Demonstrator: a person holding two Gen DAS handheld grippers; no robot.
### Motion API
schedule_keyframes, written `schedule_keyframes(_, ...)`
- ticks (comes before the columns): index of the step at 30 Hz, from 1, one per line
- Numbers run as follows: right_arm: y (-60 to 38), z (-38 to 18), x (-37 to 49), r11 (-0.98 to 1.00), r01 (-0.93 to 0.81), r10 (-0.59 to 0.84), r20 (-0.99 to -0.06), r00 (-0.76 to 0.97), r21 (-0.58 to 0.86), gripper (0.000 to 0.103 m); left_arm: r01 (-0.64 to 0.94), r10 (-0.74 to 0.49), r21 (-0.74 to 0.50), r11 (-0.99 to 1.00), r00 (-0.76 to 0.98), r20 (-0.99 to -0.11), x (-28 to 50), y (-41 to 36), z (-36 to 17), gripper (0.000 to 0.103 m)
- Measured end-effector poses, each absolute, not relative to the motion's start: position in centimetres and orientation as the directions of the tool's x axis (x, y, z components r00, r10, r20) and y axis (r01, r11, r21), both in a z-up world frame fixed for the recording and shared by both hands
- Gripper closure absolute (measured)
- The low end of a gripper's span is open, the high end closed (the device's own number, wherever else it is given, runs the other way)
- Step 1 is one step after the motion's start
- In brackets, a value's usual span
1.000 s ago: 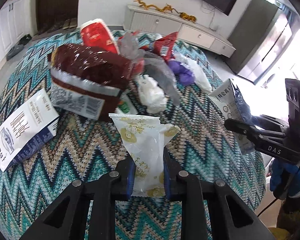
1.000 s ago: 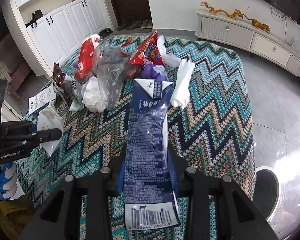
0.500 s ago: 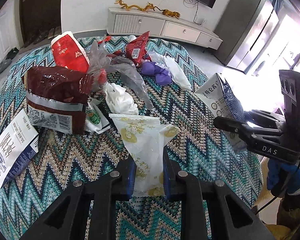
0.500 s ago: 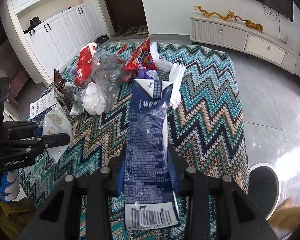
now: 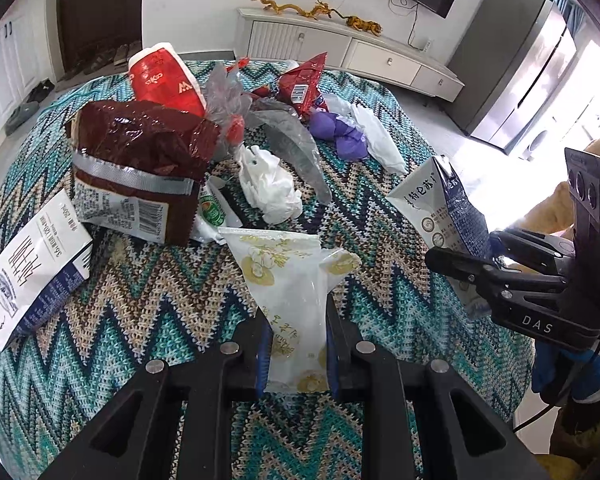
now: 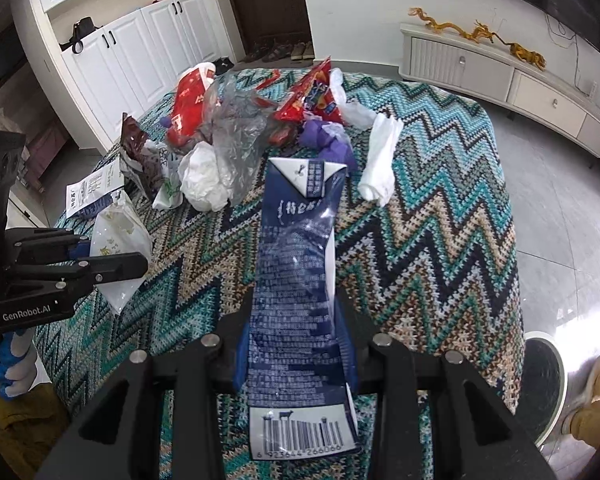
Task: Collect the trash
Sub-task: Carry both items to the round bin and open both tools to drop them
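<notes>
My left gripper (image 5: 296, 320) is shut on a white wrapper with gold print (image 5: 292, 276), held above the zigzag tablecloth (image 5: 160, 300). My right gripper (image 6: 296, 320) is shut on a flattened dark blue milk carton (image 6: 296, 264), barcode end toward the camera. In the left wrist view the right gripper (image 5: 460, 264) and its carton (image 5: 448, 216) hang at the table's right side. The right wrist view shows the left gripper (image 6: 112, 256) with the wrapper (image 6: 116, 228) at the left. Beyond both lies a trash pile: a dark red bag (image 5: 140, 160), a red pack (image 5: 164, 80) and crumpled white tissue (image 5: 268, 188).
A second blue and white carton (image 5: 32, 264) lies at the table's left edge. Clear plastic (image 5: 292, 140), a red snack bag (image 5: 304, 84) and purple scraps (image 5: 340, 132) sit further back. A round dark bin (image 6: 540, 380) stands on the floor by the table's right corner, near a person's foot (image 6: 592, 400).
Both grippers keep the same hold on their items. The views sway only slightly, and nothing on the table has moved.
</notes>
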State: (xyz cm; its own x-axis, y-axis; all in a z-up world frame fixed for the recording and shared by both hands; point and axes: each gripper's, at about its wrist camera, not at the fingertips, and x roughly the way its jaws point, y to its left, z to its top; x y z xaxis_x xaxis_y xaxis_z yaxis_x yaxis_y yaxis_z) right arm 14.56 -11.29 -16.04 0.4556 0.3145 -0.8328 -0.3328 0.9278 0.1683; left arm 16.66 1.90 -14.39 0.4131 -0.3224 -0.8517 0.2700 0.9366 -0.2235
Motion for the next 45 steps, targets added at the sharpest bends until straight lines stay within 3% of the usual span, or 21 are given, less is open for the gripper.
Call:
schedule_keyframes(10, -12.8, -13.9, 15.1, 0.919, -0.366, 0.326, -0.808, 0.49, 0.149, 0.069, 0.304, -0.334, -0.216, 0.928, 0.418, -0.845, 17.7, -0.6, -11.8, 0.082)
schedule_keyframes(18, -24.2, -11.9, 14.0, 0.986, -0.157, 0.132, -0.813, 0.567, 0.051, 0.069, 0.49, -0.413, -0.207, 0.847, 0.36, -0.837, 19.3, -11.6, -9.1, 0.082)
schedule_keyframes(25, -37.6, -17.1, 11.6, 0.994, 0.109, -0.055, -0.88, 0.471, -0.003, 0.069, 0.597, -0.485, -0.298, 0.745, 0.179, -0.856, 20.8, -25.0, -10.9, 0.08)
schedule_keyframes(33, -46.4, -25.8, 10.2, 0.959, 0.264, -0.006, -0.927, 0.375, 0.1, 0.069, 0.57, -0.451, -0.368, 0.734, 0.004, -0.893, 22.8, -37.9, -18.6, 0.08)
schedule_keyframes(36, -48.0, -28.5, 10.4, 0.948, 0.291, 0.017, -0.935, 0.354, 0.127, 0.069, 0.557, -0.426, -0.366, 0.745, -0.026, -0.905, 22.9, -40.4, -21.6, 0.075)
schedule_keyframes(38, -48.6, -29.8, 10.6, 0.942, 0.308, 0.018, -0.938, 0.346, 0.132, 0.068, 0.54, -0.425, -0.381, 0.75, -0.049, -0.904, 22.9, -41.2, -23.1, 0.065)
schedule_keyframes(40, -49.2, -31.0, 10.8, 0.932, 0.335, 0.018, -0.941, 0.337, 0.138, 0.068, 0.516, -0.426, -0.396, 0.76, -0.065, -0.902, 23.2, -41.6, -24.7, 0.045)
schedule_keyframes(45, -50.3, -32.7, 10.4, 0.918, 0.382, -0.013, -0.952, 0.306, 0.111, 0.06, 0.481, -0.465, -0.447, 0.754, -0.089, -0.881, 23.6, -41.1, -25.2, 0.043)
